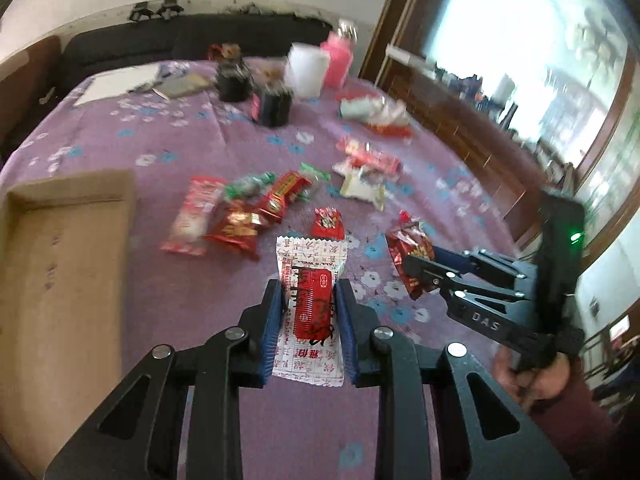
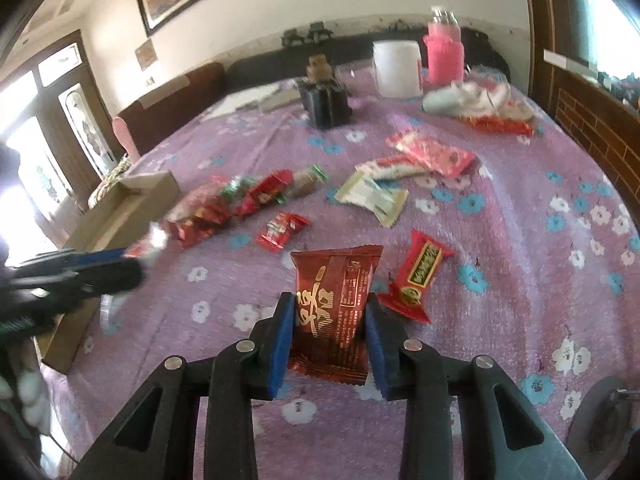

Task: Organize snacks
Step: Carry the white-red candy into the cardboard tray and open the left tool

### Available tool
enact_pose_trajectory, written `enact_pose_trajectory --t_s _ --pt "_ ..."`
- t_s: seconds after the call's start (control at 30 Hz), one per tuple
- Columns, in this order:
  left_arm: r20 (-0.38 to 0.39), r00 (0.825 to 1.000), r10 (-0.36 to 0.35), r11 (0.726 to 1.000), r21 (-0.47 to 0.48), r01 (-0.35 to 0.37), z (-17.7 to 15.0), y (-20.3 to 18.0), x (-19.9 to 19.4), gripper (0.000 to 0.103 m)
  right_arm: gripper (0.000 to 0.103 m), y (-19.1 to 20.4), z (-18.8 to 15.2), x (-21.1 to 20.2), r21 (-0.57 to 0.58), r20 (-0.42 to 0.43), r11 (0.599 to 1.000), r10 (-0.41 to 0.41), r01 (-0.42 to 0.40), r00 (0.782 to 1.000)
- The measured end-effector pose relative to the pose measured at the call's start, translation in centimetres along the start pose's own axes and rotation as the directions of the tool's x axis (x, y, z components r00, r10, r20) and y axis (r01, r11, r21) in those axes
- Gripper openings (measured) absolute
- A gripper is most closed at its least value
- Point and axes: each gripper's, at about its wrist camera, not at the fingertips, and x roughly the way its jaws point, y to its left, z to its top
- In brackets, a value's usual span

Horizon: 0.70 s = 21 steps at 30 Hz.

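Observation:
My left gripper [image 1: 310, 296] is shut on a white-and-red snack packet [image 1: 310, 276], held above the purple floral tablecloth [image 1: 120, 144]. My right gripper [image 2: 330, 312] is shut on a dark red snack packet [image 2: 334, 300], also lifted over the table. In the left wrist view the right gripper [image 1: 416, 268] shows at the right holding that dark red packet [image 1: 408, 252]. In the right wrist view the left gripper [image 2: 132, 268] shows blurred at the left. Several loose snack packets [image 1: 244, 204] lie scattered mid-table. A cardboard box [image 1: 60, 272] stands at the left.
Two black holders [image 1: 272, 104], a white tub [image 1: 306, 72] and a pink bottle [image 1: 338, 58] stand at the far side. Papers [image 1: 120, 84] lie far left. A red packet [image 2: 420, 276] lies beside my right gripper. A dark sofa and wooden window frame border the table.

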Motion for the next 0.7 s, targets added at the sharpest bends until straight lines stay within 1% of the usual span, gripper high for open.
enact_pose_trajectory --t_s 0.03,0.07,0.17,0.23,0.27,0.33,0.37,0.4,0.47,0.53,0.6,0.67,0.7 --pt "0.013 1.0 -0.007 1.0 -0.013 0.007 0.0 0.5 -0.9 0.024 0.034 0.4 0.0 -0.6 -0.007 0.01 1.0 0.001 -0.001 1.0" --pt "0.04 0.999 -0.025 0.999 -0.039 0.026 0.1 1.5 -2.7 0.024 0.034 0.8 0.1 -1.2 -0.007 0.015 1.0 0.009 -0.008 1.0" --pt "0.103 0.993 -0.051 0.993 -0.102 0.062 0.3 4.1 -6.5 0.024 0.034 2.6 1.0 -3.7 -0.003 0.043 0.997 0.071 -0.071 0.997" --pt "0.132 0.99 -0.059 0.989 -0.129 0.076 0.7 5.7 -8.2 0.024 0.034 4.0 1.9 -5.1 -0.012 0.061 0.994 0.112 -0.112 0.992" --pt "0.144 0.988 -0.05 0.987 -0.142 0.071 0.8 6.5 -9.0 0.024 0.034 4.6 2.4 -5.6 -0.016 0.067 0.991 0.13 -0.129 0.989" --pt "0.162 0.987 -0.001 0.987 -0.156 0.027 1.2 8.1 -10.2 0.024 0.034 6.4 4.0 -6.5 -0.022 0.074 0.983 0.183 -0.182 0.98" --pt "0.167 0.985 0.037 0.987 -0.162 -0.01 1.6 9.1 -10.7 0.024 0.034 7.1 4.7 -6.6 -0.022 0.071 0.978 0.209 -0.208 0.975" --pt "0.164 0.985 0.062 0.985 -0.17 -0.033 2.0 9.9 -10.8 0.024 0.034 8.1 5.7 -6.5 -0.017 0.065 0.97 0.245 -0.244 0.967" --pt "0.147 0.984 0.098 0.979 -0.191 -0.069 2.9 11.8 -10.4 0.024 0.034 9.6 7.5 -5.9 -0.012 0.055 0.957 0.29 -0.29 0.955" --pt "0.128 0.982 0.139 0.97 -0.218 -0.109 3.7 13.5 -9.7 0.024 0.034 11.4 9.4 -4.8 -0.015 0.046 0.948 0.318 -0.318 0.947" --pt "0.108 0.975 0.193 0.951 -0.264 -0.159 4.6 16.0 -8.3 0.024 0.034 13.5 11.6 -2.1 -0.001 0.015 0.937 0.35 -0.35 0.937" --pt "0.087 0.978 0.189 0.934 -0.322 -0.152 4.8 18.4 -7.0 0.024 0.034 15.4 12.9 0.7 0.005 -0.023 0.931 0.366 -0.366 0.93" --pt "0.075 0.981 0.179 0.925 -0.351 -0.142 4.8 19.6 -6.1 0.024 0.034 16.8 13.5 2.7 -0.001 -0.048 0.935 0.355 -0.355 0.934"
